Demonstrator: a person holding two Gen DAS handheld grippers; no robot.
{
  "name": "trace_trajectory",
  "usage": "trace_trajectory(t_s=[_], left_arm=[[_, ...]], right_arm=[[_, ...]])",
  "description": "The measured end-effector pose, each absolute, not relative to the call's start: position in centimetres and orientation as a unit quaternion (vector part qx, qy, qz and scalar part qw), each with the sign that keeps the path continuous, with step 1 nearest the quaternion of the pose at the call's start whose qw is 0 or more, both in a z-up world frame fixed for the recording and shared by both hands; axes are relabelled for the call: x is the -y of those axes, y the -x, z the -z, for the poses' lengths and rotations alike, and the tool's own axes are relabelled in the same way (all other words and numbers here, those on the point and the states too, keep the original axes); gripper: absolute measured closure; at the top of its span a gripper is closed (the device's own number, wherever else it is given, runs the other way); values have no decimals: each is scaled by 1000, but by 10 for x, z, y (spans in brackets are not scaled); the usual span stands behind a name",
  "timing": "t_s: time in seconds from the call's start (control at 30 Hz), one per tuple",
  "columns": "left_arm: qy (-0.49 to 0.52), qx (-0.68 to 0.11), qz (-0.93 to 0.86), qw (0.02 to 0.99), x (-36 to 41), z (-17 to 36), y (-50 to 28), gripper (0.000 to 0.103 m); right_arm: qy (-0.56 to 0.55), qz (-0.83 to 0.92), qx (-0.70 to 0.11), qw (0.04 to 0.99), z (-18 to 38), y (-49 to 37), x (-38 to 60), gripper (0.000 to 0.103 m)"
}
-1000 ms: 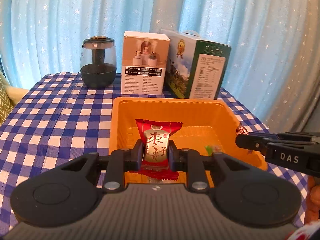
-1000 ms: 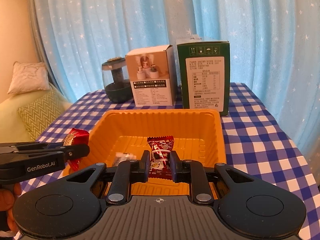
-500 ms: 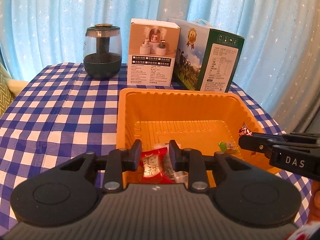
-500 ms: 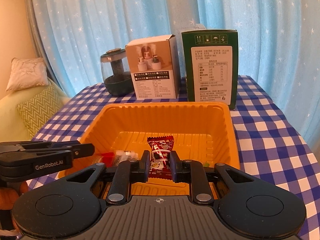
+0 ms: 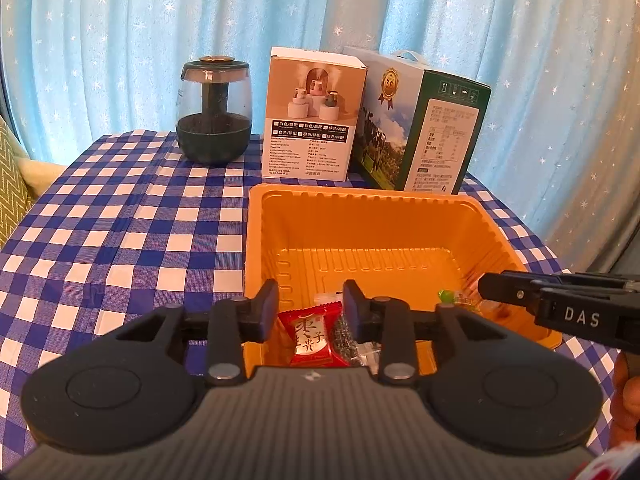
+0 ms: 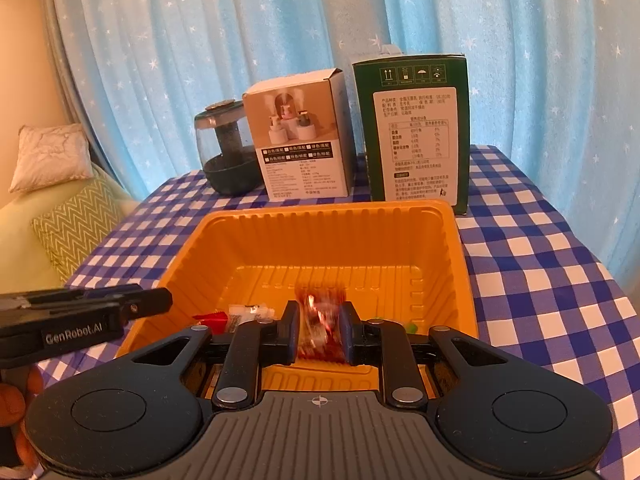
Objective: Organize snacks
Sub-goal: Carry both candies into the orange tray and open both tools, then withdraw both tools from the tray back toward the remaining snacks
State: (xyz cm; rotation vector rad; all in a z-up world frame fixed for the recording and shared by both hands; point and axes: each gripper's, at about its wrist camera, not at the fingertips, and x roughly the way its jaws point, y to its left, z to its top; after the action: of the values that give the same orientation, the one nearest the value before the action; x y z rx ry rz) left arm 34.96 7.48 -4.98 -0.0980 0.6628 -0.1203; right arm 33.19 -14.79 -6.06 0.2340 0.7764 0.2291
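Left wrist view shows your blue checked tablecloth (image 5: 120,232), starry curtain (image 5: 120,40), orange tray (image 5: 360,220) holding a red jujube candy (image 5: 310,336) below your parted, empty left gripper (image 5: 310,312); your right gripper (image 6: 319,332) looks slightly parted around a blurred dark-red candy (image 6: 320,324).

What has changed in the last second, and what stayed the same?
The left gripper opened and let go of the red date candy, which now lies in the orange tray. The right gripper has just opened too; its dark red snack packet looks blurred, apparently dropping. Tray, boxes and jar stayed put.

Glass jar (image 5: 214,114), white box (image 5: 312,114), green box (image 5: 416,128) on checked tablecloth (image 5: 100,232); starry blue curtain (image 5: 120,40) behind.
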Motion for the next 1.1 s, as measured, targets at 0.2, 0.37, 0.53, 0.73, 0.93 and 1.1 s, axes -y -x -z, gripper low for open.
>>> trace_trajectory(t_s=[0.2,0.37,0.53,0.73,0.93,1.1], left_arm=[[47,-321,58,944,-77,48,-347,56],[45,-319,61,945,-77,47,-342,56],[38,-314,68,946,-74,44,-330,56],[35,-309,76,947,-71,41,-306,56],[35,-309,74,948,-73,42,-271,56],[27,-309,69,948,-75,46,-237,56]], right_arm=[[-140,-98,-369,914,59,-331,158,63],[-153,-77,-362,916,57,-329,170,63],[-158,-63,-347,922,51,-322,182,63],[-151,-50,-334,929,42,-297,196,63],[-149,-49,-333,930,38,-268,203,63],[-150,-46,-342,926,40,-234,204,63]])
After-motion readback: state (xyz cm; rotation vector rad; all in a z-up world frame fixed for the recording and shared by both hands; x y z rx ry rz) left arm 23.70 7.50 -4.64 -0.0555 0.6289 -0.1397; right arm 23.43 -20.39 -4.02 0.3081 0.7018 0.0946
